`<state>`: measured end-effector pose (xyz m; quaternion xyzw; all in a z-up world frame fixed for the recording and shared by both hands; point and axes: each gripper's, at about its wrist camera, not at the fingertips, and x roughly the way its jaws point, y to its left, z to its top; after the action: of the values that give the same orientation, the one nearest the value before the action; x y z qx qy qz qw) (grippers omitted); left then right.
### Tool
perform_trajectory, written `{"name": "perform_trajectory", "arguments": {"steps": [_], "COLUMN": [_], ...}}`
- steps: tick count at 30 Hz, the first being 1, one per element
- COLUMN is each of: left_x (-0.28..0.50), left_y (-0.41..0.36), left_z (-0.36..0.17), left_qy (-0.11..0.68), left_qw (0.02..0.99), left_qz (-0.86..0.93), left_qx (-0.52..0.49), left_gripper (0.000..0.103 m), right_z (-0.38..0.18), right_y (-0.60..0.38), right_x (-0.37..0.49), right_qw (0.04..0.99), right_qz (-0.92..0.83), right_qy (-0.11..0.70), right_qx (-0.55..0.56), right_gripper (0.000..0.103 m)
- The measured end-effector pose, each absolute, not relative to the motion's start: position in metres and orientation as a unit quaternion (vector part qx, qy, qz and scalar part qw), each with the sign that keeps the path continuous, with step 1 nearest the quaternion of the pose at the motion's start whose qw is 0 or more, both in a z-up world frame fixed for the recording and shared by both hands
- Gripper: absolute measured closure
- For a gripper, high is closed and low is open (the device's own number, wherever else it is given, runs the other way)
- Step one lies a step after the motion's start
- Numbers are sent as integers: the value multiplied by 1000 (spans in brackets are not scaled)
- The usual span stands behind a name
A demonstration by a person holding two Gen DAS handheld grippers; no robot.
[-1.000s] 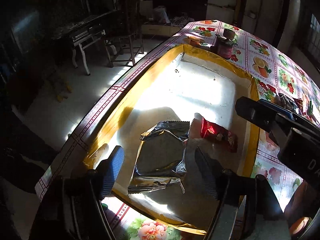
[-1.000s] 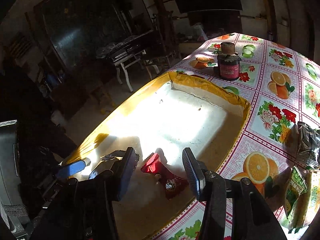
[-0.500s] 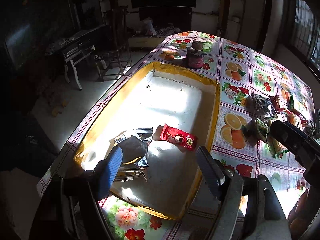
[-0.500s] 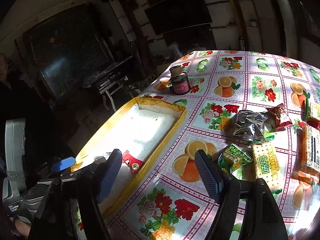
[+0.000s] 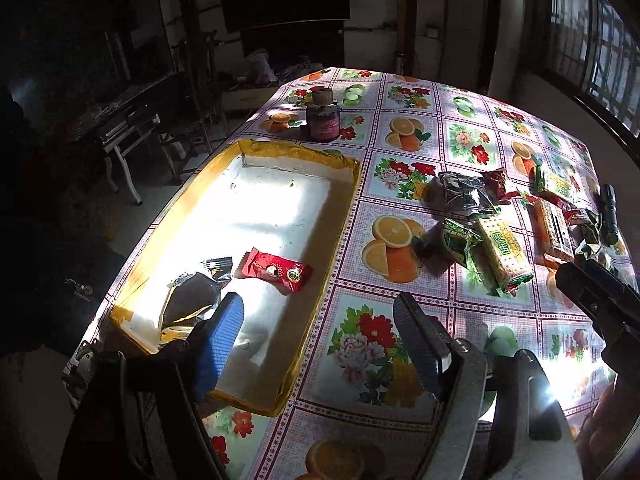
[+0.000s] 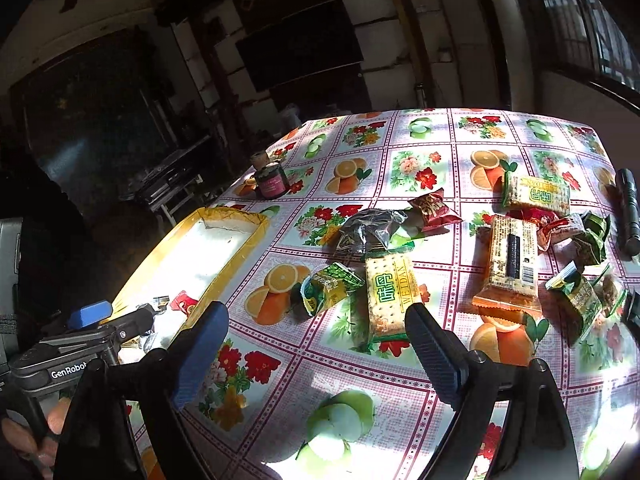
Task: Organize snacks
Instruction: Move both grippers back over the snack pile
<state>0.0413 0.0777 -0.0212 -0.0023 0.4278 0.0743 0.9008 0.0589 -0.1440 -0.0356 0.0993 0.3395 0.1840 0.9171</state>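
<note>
A yellow-rimmed tray with a white floor holds a silver packet and a red packet. My left gripper hangs open and empty over the tray's near right rim. My right gripper is over the flowered tablecloth with its jaws opening and nothing between them. Just beyond it lie a WEIDAN cracker pack and a small green packet. Farther off are a dark foil packet, a red packet and an orange cracker pack. The tray lies to its left.
A dark jar with a cork stands behind the tray. A black flashlight lies at the right among several more packets. The table's left edge drops to a floor with chairs and a bench. A hand grips the left tool.
Both grippers have drawn back from the tray and swung right toward the loose snacks. The right gripper's jaws have widened. The red packet that lay between them stays in the tray.
</note>
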Motion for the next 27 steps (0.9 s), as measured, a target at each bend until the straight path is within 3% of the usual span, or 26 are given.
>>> {"name": "perform_trajectory", "arguments": {"steps": [21,24,27], "left_x": [44,47,49], "left_y": [7,0,-3], "left_z": [-40,-41,-41], "left_qy": [444,448,445], "left_qw": [895,893,895], "left_qz": [-32,-29,-33], "left_qx": [-3,12,16], "left_gripper": [26,19,18], "right_z": [-59,-57,-58], "right_y": [-227,-223,-223], "right_x": [23,21,22], "right_qw": [923,927,927], "right_qz": [115,109,106], "right_qy": [352,348,351], "right_qx": [103,85,83], "right_gripper": [3,3,3]}}
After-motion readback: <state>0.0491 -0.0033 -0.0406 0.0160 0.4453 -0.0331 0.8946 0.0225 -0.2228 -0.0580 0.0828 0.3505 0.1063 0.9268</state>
